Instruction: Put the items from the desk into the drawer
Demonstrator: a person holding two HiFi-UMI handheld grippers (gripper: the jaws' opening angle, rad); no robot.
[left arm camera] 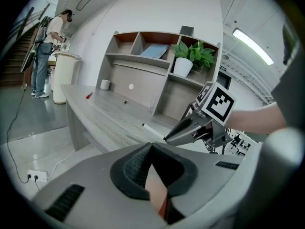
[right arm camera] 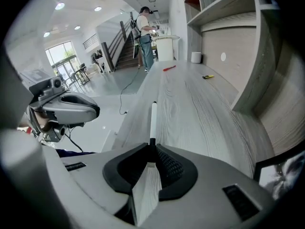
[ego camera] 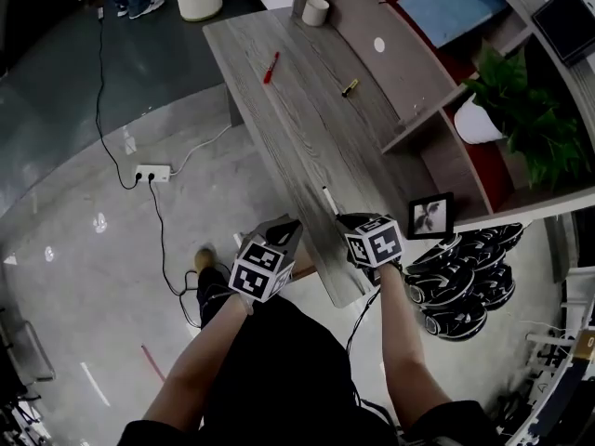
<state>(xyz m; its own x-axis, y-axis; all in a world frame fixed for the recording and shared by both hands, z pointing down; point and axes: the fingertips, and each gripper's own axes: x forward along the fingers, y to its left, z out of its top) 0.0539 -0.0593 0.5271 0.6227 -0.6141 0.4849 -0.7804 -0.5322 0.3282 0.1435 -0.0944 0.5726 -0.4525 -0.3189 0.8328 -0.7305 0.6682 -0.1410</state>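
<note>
A white pen (ego camera: 329, 201) with a black end lies lengthwise on the grey wooden desk (ego camera: 279, 128), near its front corner. My right gripper (ego camera: 342, 219) is shut on the pen's black end (right arm camera: 152, 141), and the white barrel (right arm camera: 153, 120) points away along the desk. My left gripper (ego camera: 294, 225) hangs just off the desk's front edge, left of the right one. Its tips (left arm camera: 151, 144) meet with nothing clearly between them. Farther along the desk lie a red pen (ego camera: 271, 67) and a small yellow and black item (ego camera: 350, 87). No drawer shows plainly.
A white cup (ego camera: 316, 11) stands at the desk's far end. A shelf unit with a potted plant (ego camera: 521, 110) and a photo frame (ego camera: 431, 215) runs along the right. Black and white helmets (ego camera: 465, 277) are piled below. A power strip (ego camera: 152, 172) lies on the floor at left.
</note>
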